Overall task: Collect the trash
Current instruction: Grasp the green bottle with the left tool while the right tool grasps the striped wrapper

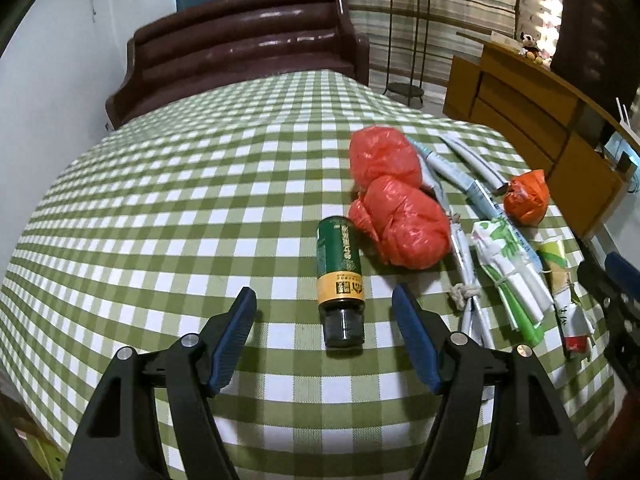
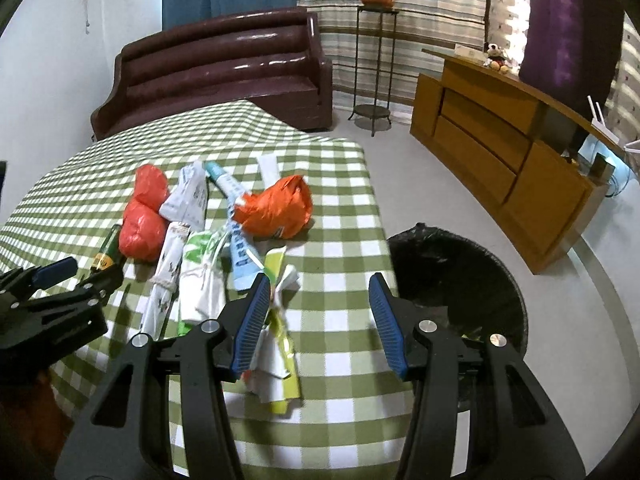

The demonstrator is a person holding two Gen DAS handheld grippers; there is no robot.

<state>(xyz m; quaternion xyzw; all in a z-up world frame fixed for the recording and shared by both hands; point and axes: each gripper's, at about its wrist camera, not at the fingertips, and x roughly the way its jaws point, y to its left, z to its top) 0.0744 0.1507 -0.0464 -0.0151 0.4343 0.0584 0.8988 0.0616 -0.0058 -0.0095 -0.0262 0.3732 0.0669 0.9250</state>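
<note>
Green-checked desk, strewn with trash. Left hand-held gripper spread wide either side of lying green bottle, at 12 o'clock. Right hand-held gripper spread, empty, over wrappers; black-lined bin at 2 o'clock. Likely next: closing on bottle, carrying to bin.

The left part of the desk with the green-and-white checked cloth is bare, so a gripper can pass there freely. The dark green bottle with a yellow label lies between the spread jaws of the left gripper, with free cloth on both its sides. Just behind it, two red crumpled plastic bags block the way, and to the right the rolled paper wrappers lie close together. The black-lined round trash bin stands beside the desk corner, its mouth open from above.
</note>
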